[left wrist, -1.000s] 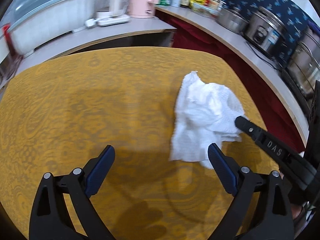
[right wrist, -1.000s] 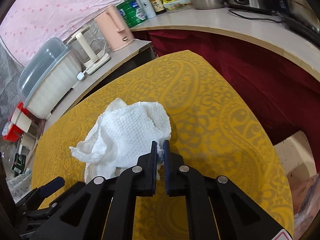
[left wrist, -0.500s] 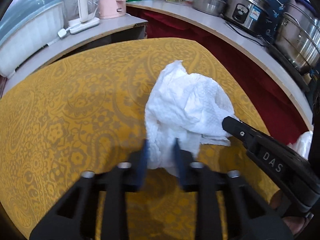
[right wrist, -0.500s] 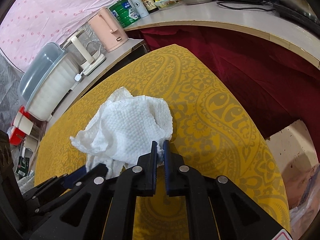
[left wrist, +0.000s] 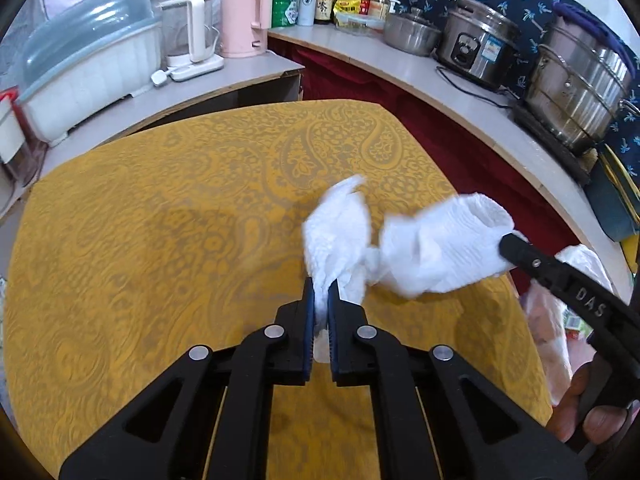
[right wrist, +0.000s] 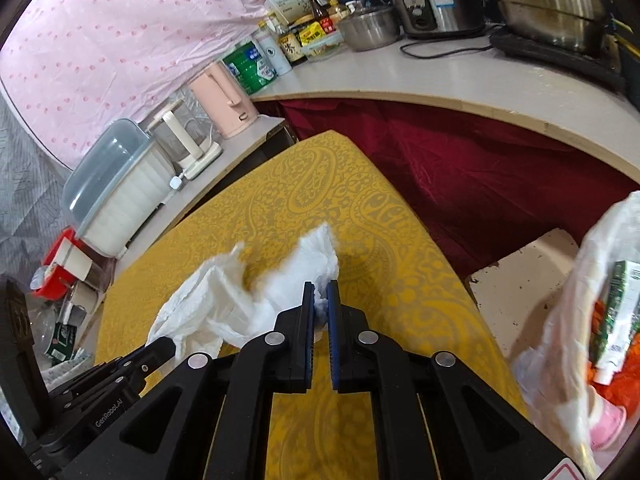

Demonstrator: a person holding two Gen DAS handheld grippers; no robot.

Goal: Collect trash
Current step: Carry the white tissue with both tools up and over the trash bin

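Gripping the crumpled white paper towel from two sides, both tongs are clamped tight on it. The left gripper, low in the centre of the left wrist view, pinches one bunched end between its blue pads. The right gripper pinches the other end, and in the left wrist view its black finger comes in from the right edge. The towel stretches between them in the middle of each frame, over the mustard-yellow paisley tablecloth; it looks lifted clear of the cloth, though blur makes that hard to confirm. The pick-up looks done. What is left, as I judge it, is to carry the towel to the translucent plastic bag at the right edge of the right wrist view, which already holds a carton and orange scraps, and drop it in. No other loose rubbish shows on the cloth.
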